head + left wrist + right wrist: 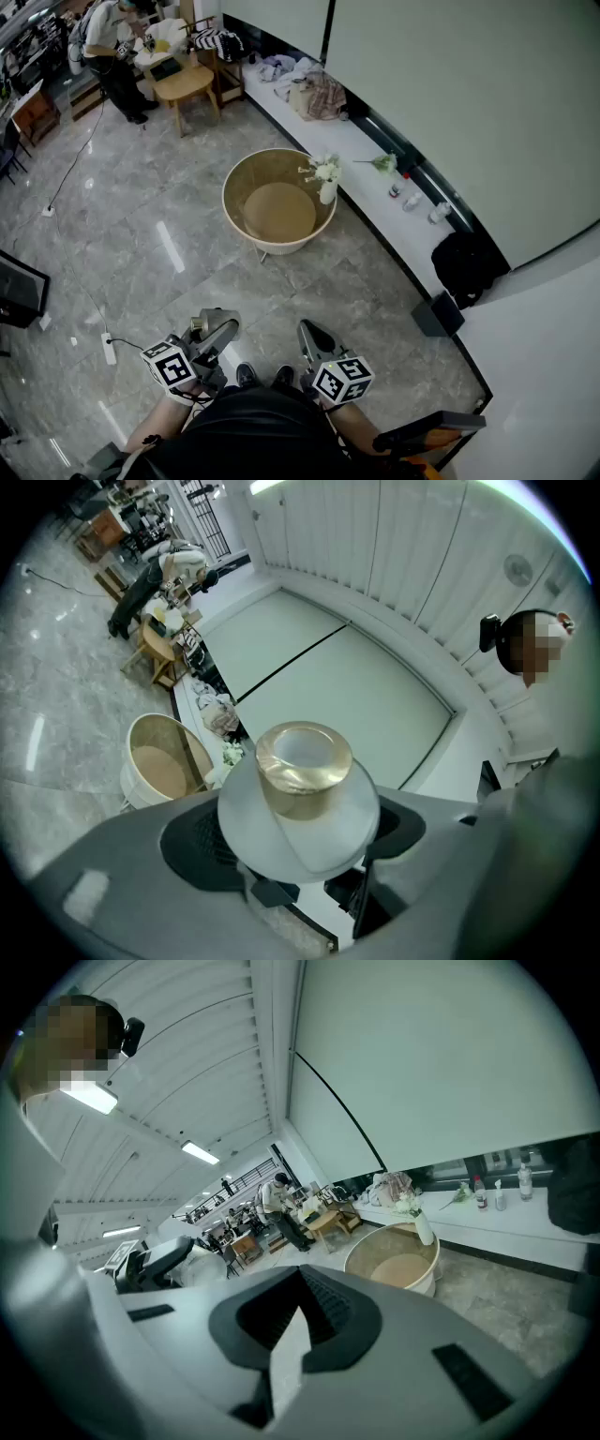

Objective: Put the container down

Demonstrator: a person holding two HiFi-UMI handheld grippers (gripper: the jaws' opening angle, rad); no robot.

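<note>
Two grippers: left gripper [217, 328] and right gripper [313, 335]. One white container [300, 808] with a gold neck. One round tub [232, 178]. One vase [327, 192] of white flowers. One loose flower stem [382, 163]. Three small bottles [412, 201] on one long ledge [361, 141]. One black bag [466, 262]. One wooden stool [185, 84]. One person [108, 47] standing far off.

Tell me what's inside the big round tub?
A flat tan bottom, and a white vase of flowers against the tub's wall. The vase covers whatever sits behind it.
</note>
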